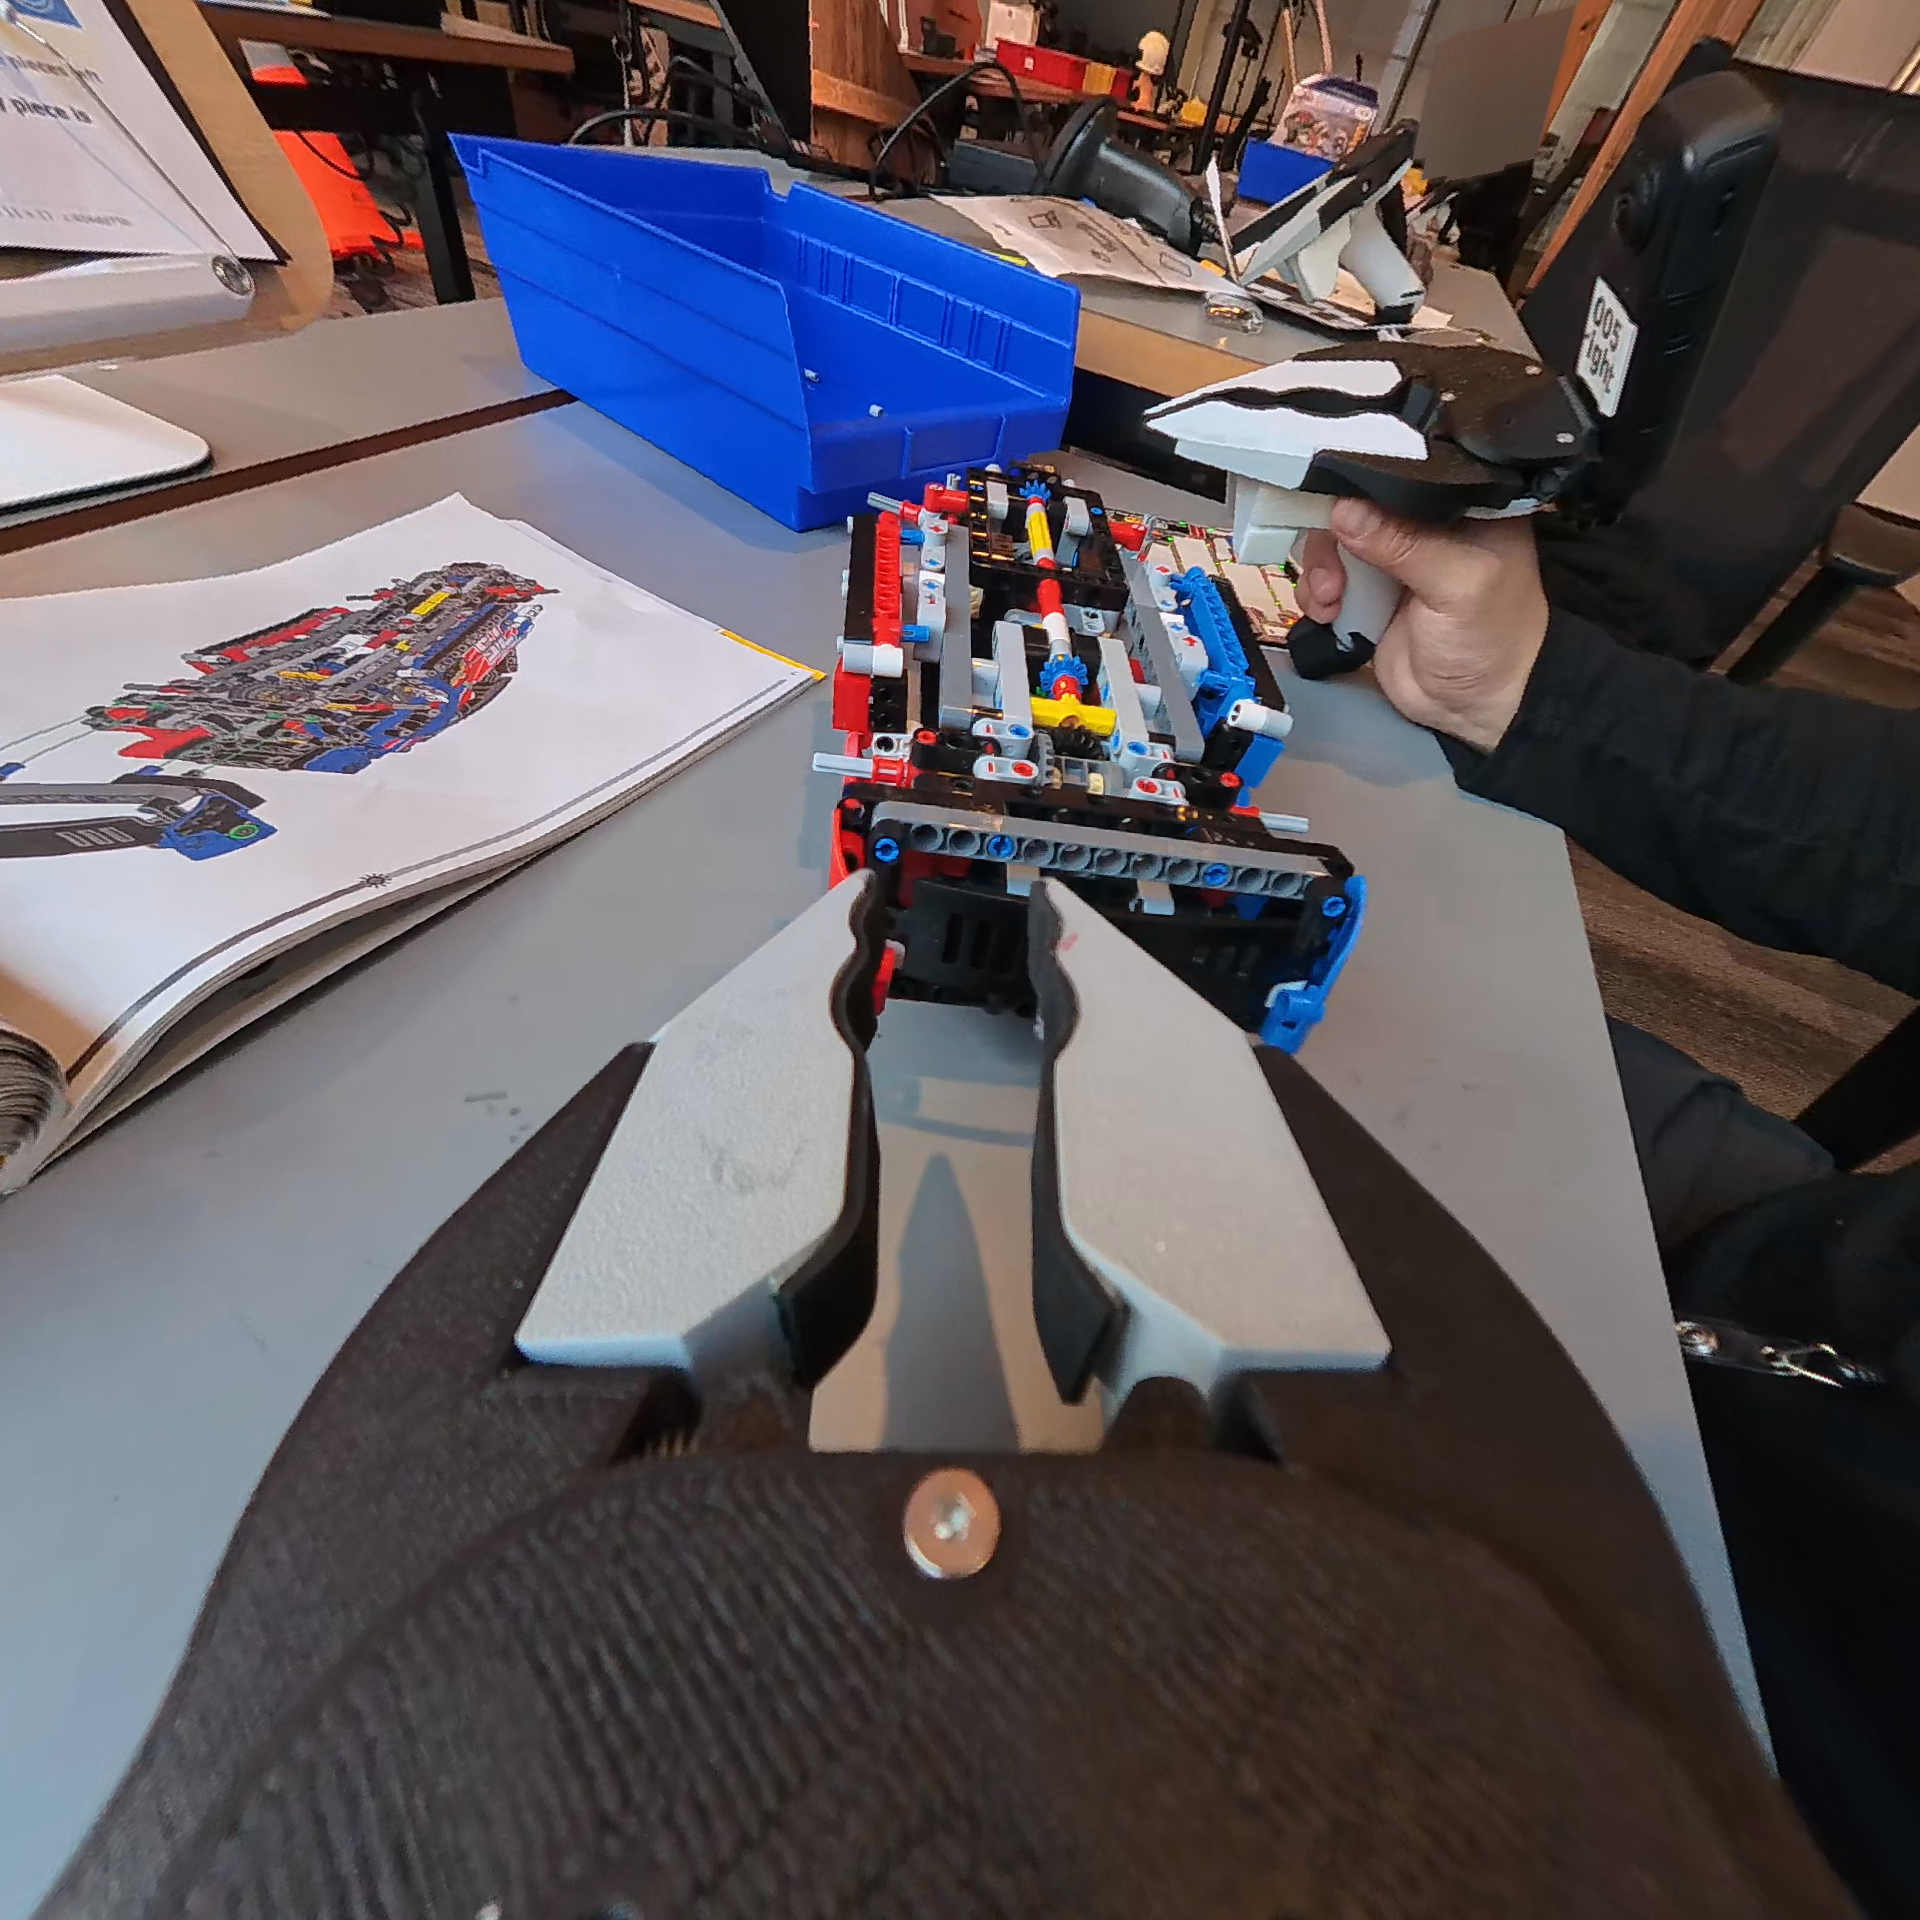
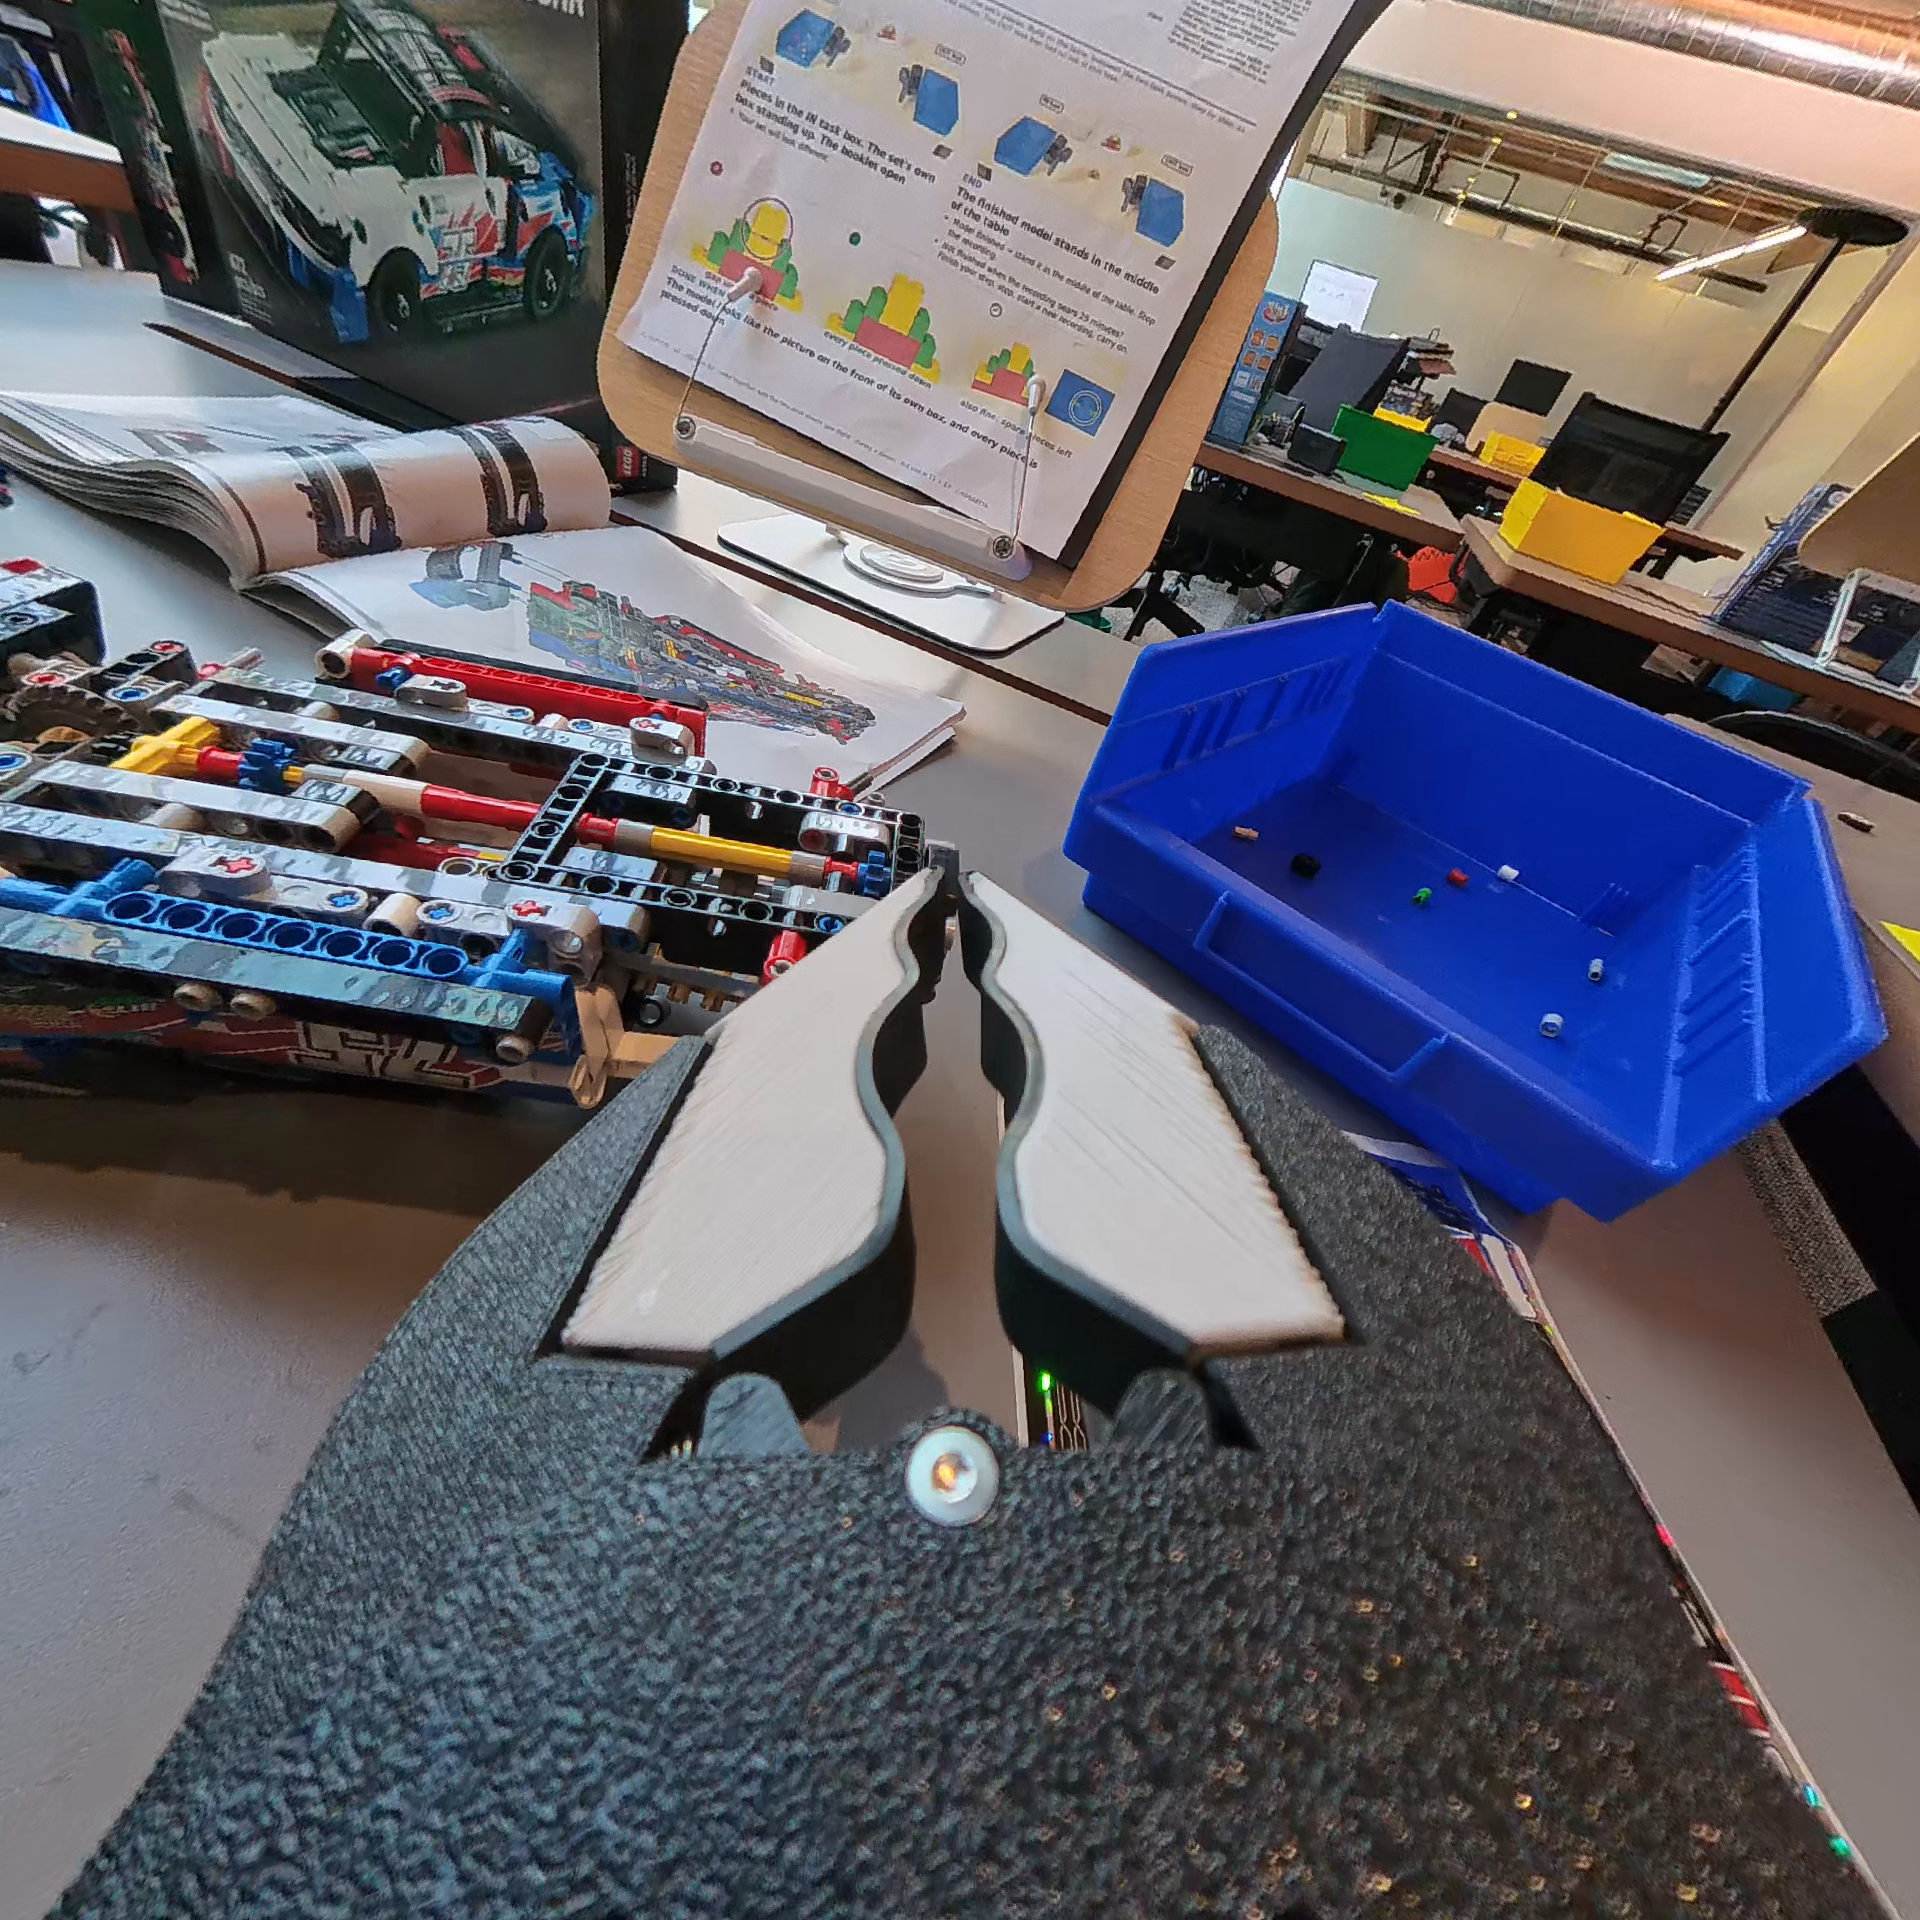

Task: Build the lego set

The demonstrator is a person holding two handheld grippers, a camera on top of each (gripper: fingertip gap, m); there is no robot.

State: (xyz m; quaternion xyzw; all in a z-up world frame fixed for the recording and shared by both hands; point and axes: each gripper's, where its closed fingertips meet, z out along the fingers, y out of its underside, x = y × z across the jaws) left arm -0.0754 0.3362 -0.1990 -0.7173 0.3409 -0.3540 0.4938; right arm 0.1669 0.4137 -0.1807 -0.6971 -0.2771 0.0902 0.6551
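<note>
where loose pieces [image 2: 1421, 896] dot blue bin [image 2: 1299, 987]

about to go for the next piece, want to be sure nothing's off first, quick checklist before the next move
1. Left gripper bracing the model: ok, its open fingers straddle the black near end of the lego chassis.
2. Right gripper free to pick: ok, fingertips nearly together with nothing between them.
3. Parts available: ok, a few small pieces lie loose in the blue bin.
4. Which piece the step needs: cannot tell from the open instruction booklet.
5. Chassis seated flat on the table: ok in the left wrist view.
6. Path from right gripper to bin: ok, nothing lies between them.
</note>
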